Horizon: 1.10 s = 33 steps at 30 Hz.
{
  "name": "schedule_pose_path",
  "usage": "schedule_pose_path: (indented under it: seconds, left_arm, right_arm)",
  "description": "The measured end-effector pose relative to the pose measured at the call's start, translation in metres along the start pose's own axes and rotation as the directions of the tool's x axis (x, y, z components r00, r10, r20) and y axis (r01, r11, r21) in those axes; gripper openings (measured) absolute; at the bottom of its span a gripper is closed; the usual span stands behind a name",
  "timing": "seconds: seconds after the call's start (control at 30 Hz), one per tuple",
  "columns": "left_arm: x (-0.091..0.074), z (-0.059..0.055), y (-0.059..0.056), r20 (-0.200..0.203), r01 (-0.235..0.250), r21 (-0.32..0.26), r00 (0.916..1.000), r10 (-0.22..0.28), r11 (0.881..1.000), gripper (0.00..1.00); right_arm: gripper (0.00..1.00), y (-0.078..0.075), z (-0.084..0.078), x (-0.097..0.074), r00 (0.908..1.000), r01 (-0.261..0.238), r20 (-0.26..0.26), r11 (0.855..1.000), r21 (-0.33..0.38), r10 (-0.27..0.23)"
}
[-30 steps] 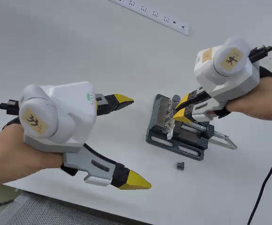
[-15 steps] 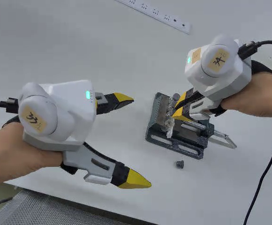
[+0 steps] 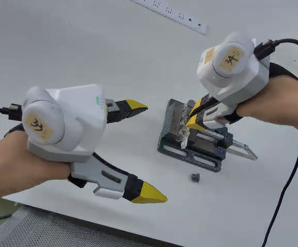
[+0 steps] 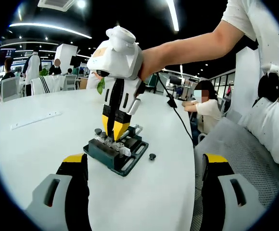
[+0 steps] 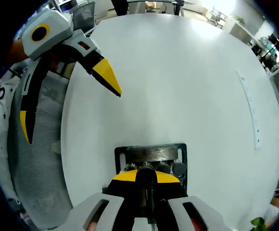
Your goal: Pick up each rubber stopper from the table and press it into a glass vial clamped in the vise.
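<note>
The closed fingers [image 3: 197, 107] of the right gripper [image 3: 192, 118] hide the mouths of the glass vials [image 3: 182, 133] in the vise [image 3: 192, 152]; whether anything is gripped between them cannot be told. Vial count: unclear. The power strip [image 3: 175, 14] is cut off by the head view's top edge.
</note>
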State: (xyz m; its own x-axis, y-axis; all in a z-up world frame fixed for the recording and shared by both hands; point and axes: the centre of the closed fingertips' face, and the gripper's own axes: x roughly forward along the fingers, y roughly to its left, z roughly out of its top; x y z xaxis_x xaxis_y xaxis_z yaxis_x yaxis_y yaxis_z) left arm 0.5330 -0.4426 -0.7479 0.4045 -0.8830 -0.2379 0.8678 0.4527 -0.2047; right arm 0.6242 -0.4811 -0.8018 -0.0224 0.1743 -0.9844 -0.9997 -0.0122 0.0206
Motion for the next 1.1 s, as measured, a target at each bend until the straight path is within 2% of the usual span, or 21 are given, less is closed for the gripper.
schedule_pose_path:
  seconds: [0.37, 1.1]
  left_arm:
    - [-0.0030, 0.0004, -0.0004, 0.004, -0.007, -0.009, 1.0000, 0.007, 1.000, 0.98]
    - [-0.0010, 0.0008, -0.0008, 0.012, -0.004, -0.019, 0.9999, 0.005, 1.000, 0.97]
  right_arm:
    - [0.08, 0.0013, 0.0020, -0.0002, 0.9996, 0.005, 0.030, 1.000, 0.016, -0.005]
    - [0.09, 0.0013, 0.0001, -0.0007, 0.9983, 0.015, 0.055, 1.000, 0.028, -0.016]
